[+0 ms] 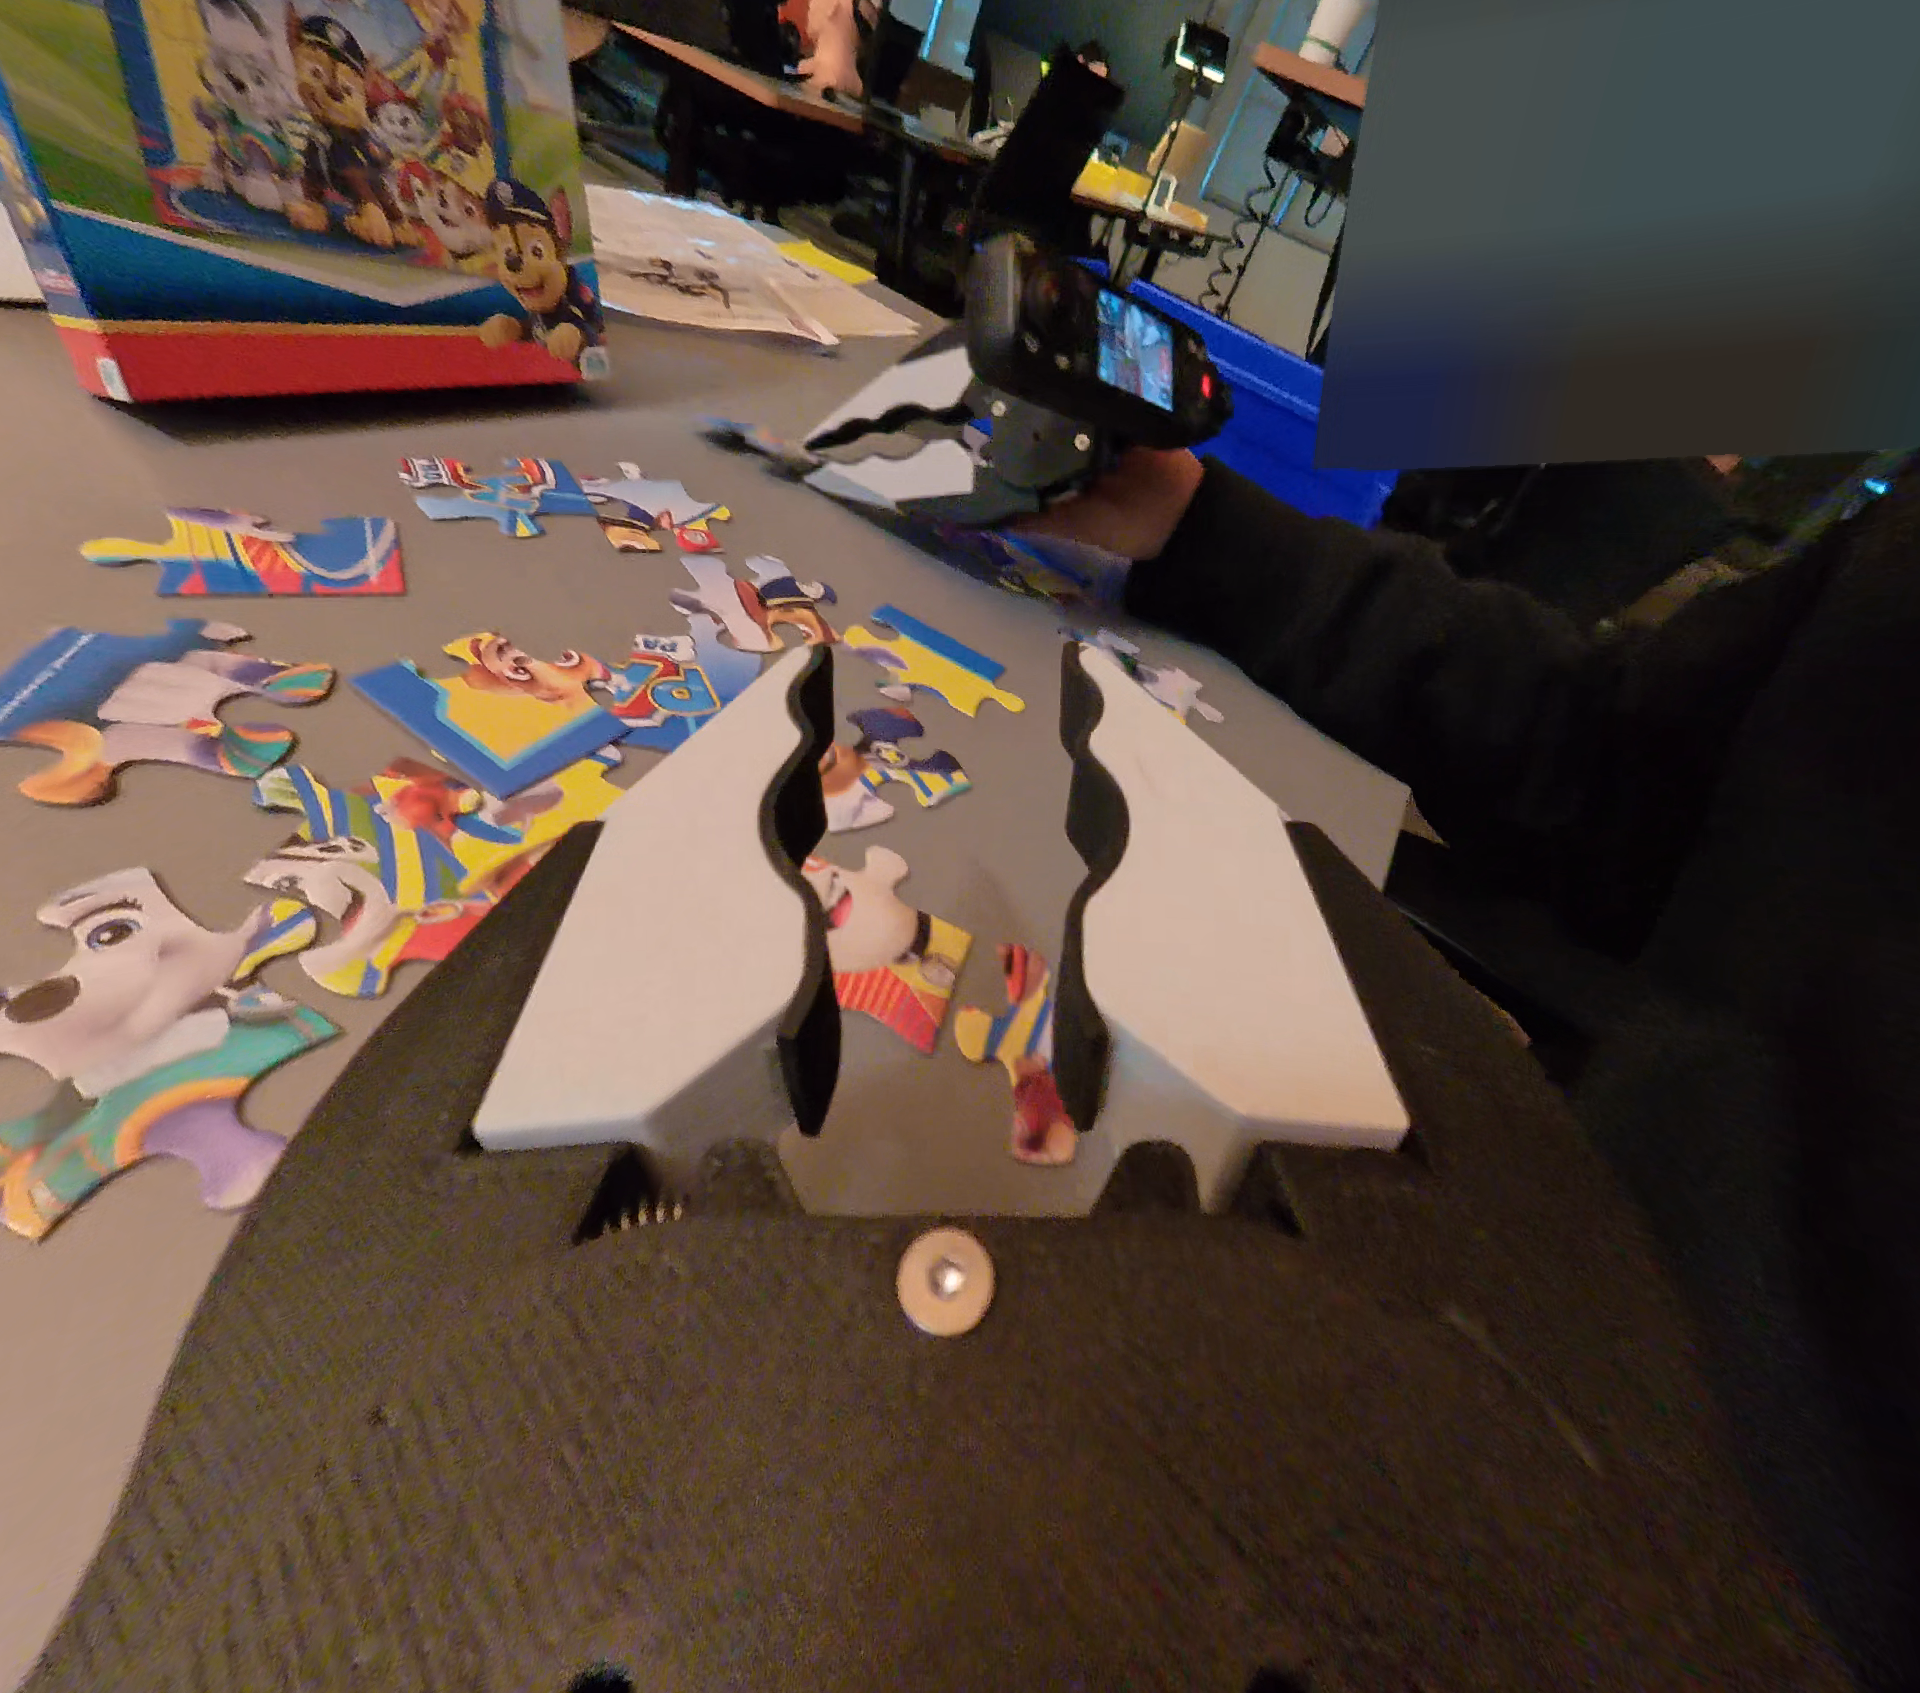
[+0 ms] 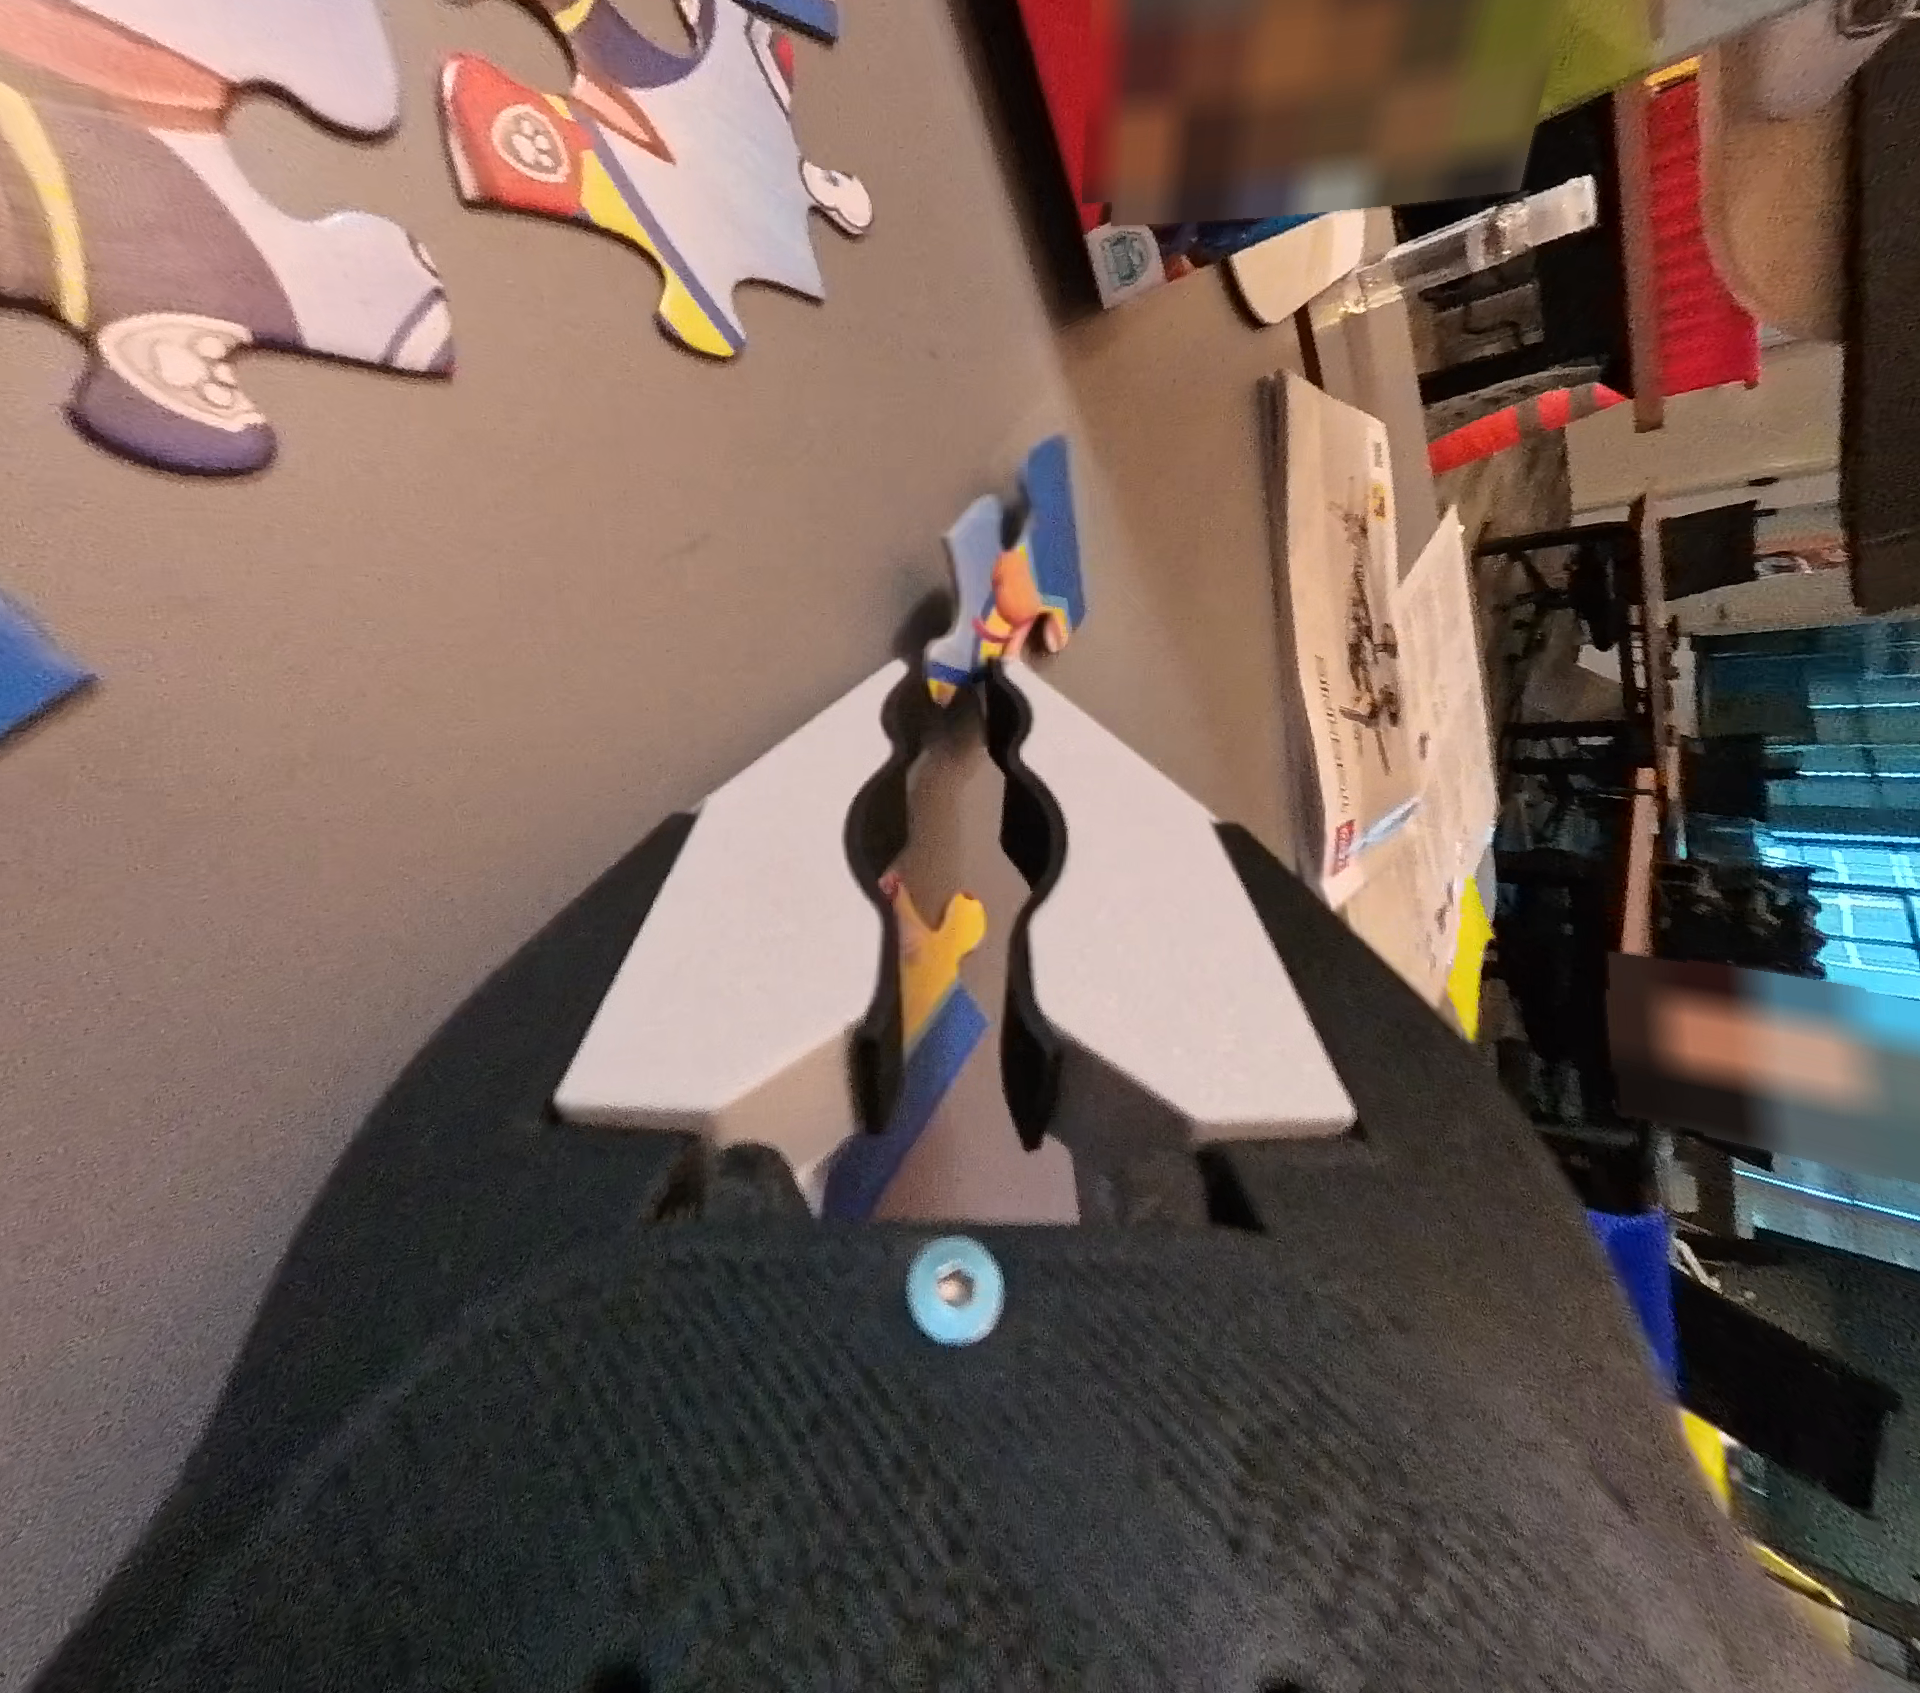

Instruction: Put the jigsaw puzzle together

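Cardboard puzzle piece [image 2: 1003, 594] (blue, orange) sits pinched in right gripper [image 2: 961, 687] fingers; left gripper [image 1: 945, 667] fingers gape above grey counter [image 1: 582, 417].

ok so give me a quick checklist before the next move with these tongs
1. Left tongs open, nothing between the pads: ok.
2. Small dog piece under the left tongs lies flat on the grey table: ok.
3. Right tongs firmly gripping the blue and orange piece at their tips: cannot tell.
4. The two tongs are well apart from each other: ok.
5. Puzzle box stands clear of both tongs: ok.
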Motion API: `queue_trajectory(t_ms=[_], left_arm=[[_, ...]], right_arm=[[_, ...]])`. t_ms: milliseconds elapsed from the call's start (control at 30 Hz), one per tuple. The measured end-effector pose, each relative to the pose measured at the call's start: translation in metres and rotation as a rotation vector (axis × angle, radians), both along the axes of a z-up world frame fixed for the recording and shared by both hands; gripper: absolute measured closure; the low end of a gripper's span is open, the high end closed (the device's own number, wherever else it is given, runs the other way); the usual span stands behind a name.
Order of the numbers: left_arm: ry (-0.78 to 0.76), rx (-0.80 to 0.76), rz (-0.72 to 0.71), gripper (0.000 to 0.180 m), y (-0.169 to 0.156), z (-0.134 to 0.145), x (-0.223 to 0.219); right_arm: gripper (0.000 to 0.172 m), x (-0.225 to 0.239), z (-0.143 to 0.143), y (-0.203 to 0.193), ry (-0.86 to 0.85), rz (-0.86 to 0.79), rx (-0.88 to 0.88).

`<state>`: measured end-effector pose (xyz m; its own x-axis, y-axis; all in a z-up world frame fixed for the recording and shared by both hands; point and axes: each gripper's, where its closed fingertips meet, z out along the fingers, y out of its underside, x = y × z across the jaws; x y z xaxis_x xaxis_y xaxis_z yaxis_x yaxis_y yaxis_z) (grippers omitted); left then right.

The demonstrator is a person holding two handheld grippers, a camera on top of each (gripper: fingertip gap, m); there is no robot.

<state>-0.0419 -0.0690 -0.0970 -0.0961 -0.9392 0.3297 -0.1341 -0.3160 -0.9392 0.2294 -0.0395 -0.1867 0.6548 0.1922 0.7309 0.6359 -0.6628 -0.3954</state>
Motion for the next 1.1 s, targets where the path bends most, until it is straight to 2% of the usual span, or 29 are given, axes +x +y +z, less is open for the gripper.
queue_trajectory(t_ms=[167, 300, 567, 800, 1100], left_arm=[[-0.052, -0.109, -0.003, 0.138, 0.008, 0.003, 0.015], [-0.103, -0.187, -0.034, 0.138, 0.008, 0.01, 0.022], [-0.173, -0.129, -0.079, 0.138, -0.001, 0.019, 0.025], [-0.202, -0.251, -0.139, 0.138, -0.001, 0.019, 0.018], [-0.227, -0.24, -0.154, 0.139, -0.002, 0.023, 0.019]], right_arm=[[0.157, 0.0, 0.001, -0.003, 0.055, -0.004, 0.005], [0.145, -0.009, 0.007, -0.003, 0.19, 0.015, 0.042], [0.137, -0.002, 0.015, -0.005, 0.45, -0.035, 0.115], [0.133, 0.016, 0.029, -0.012, 0.545, -0.09, 0.196], [0.123, -0.004, 0.004, 0.011, 0.649, -0.107, 0.089]])
